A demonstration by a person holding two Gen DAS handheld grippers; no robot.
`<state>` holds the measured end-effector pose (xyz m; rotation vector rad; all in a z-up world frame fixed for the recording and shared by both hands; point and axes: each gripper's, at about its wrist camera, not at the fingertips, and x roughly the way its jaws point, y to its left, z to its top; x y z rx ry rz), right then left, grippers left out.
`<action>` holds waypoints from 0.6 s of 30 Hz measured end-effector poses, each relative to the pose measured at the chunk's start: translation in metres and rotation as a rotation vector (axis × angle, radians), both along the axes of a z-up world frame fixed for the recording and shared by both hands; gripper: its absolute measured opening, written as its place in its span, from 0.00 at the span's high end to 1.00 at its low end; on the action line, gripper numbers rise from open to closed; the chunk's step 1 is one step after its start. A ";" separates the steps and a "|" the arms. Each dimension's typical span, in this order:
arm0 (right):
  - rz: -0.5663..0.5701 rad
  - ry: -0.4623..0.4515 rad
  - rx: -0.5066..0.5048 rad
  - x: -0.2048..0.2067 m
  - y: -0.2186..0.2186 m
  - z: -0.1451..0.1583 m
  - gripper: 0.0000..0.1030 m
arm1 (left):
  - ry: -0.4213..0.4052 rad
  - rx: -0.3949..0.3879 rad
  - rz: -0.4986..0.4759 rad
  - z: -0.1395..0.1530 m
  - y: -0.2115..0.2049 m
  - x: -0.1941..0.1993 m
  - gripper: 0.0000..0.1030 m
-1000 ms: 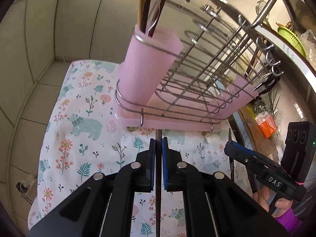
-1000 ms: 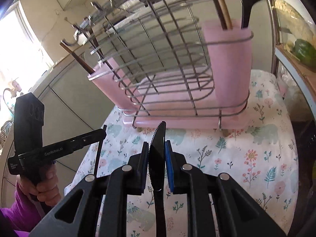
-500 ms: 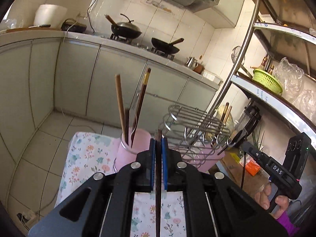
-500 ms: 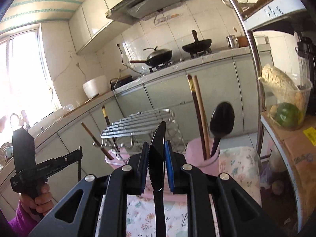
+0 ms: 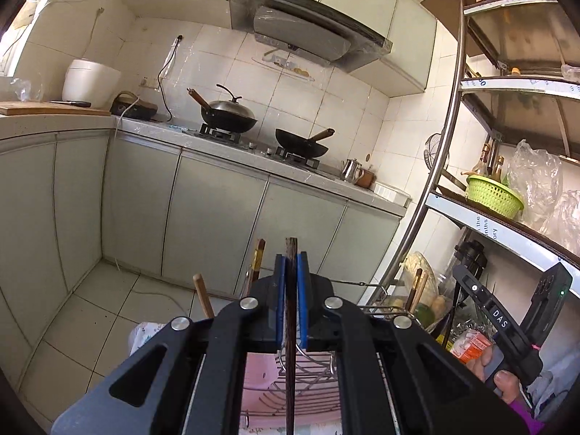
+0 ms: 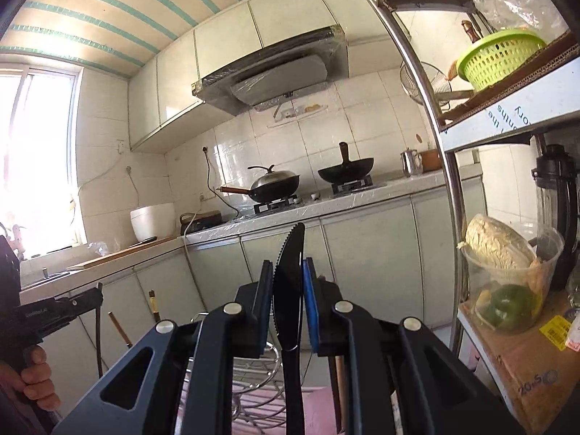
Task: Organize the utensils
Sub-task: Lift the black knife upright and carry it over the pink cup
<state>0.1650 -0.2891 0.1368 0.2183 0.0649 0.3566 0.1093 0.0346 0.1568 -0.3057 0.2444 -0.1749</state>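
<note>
My left gripper [image 5: 291,264] is shut on a dark brown chopstick [image 5: 291,362] that stands upright between its blue pads. My right gripper [image 6: 287,272] is shut on a black serrated plastic knife [image 6: 290,282], blade tip up. Both are raised and tilted up toward the kitchen wall. The wire dish rack [image 5: 301,388] with its pink tray shows only low down, behind the fingers, also in the right wrist view [image 6: 253,384]. Wooden chopstick tops [image 5: 258,257] poke up from the rack. The right gripper shows in the left wrist view [image 5: 504,326].
Grey cabinets [image 5: 217,217] and a counter with two woks [image 5: 228,116] lie ahead. A metal shelf unit [image 5: 449,181] with a green basket [image 5: 493,195] stands at right. A tub of vegetables [image 6: 507,275] sits on its lower shelf.
Both grippers have swung upward, from looking down at the rack and floral cloth to facing the kitchen wall. The rack has dropped to the bottom of both views. Both grips are unchanged.
</note>
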 end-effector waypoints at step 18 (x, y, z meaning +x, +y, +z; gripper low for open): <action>-0.023 -0.001 -0.056 0.032 0.009 -0.038 0.85 | -0.066 -0.008 0.015 0.005 0.004 0.025 0.95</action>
